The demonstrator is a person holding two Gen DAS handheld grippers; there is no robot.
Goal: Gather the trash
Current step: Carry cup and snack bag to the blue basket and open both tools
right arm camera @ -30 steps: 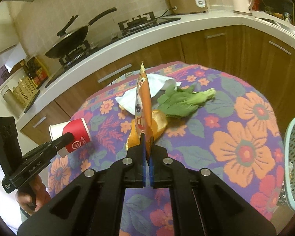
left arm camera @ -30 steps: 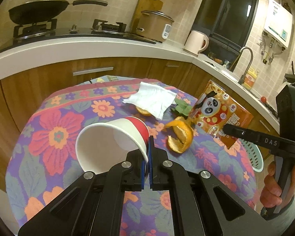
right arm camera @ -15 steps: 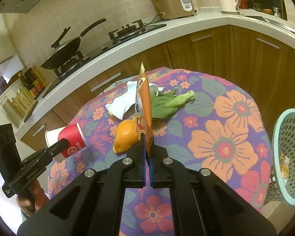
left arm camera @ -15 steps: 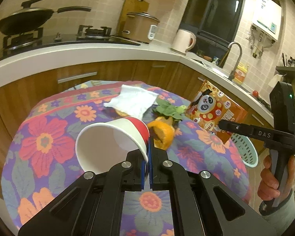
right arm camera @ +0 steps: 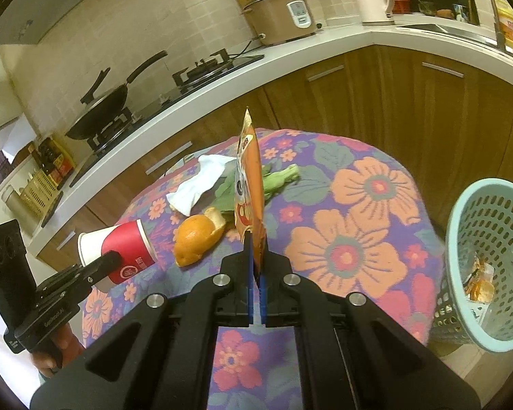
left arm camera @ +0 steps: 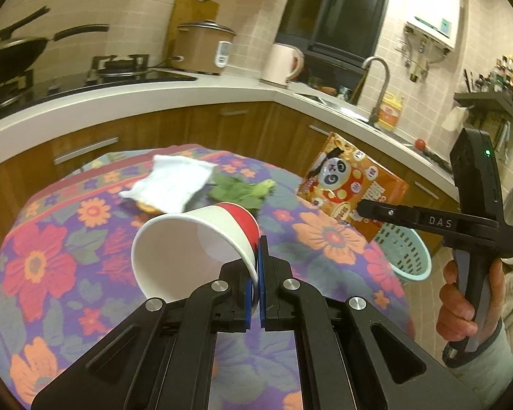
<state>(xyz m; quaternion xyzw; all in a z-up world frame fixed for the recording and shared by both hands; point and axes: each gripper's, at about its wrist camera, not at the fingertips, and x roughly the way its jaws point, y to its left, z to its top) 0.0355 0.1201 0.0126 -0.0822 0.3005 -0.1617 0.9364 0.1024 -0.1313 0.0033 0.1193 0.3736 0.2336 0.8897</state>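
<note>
Kitchen cabinets and a tiled wall framed a round worktop (right arm camera: 376, 205) draped in a flowered cloth, where two handheld tools carried litter above the spread: the left gripper (left arm camera: 255, 266) pinched the rim of a red-and-white paper cup (left arm camera: 195, 239), held on its side with its empty mouth toward the camera, and the right gripper (right arm camera: 255, 266) clamped the lower edge of an orange snack bag (right arm camera: 248, 188) printed with a panda, standing upright and edge-on in the right wrist view. A pale green perforated basket (right arm camera: 489, 256), already holding some scraps, stood off the worktop's right edge, beyond the bag. Left on the cloth were an orange peel (right arm camera: 196, 239), a leafy green stalk (right arm camera: 273, 179) and a crumpled white tissue (right arm camera: 201, 181), lying close together. Judging from the thin grip on the cup's rim, the cup could crush or swing loose on the way over; the limp, flat bag could catch the basket's rim and fall outside it
</note>
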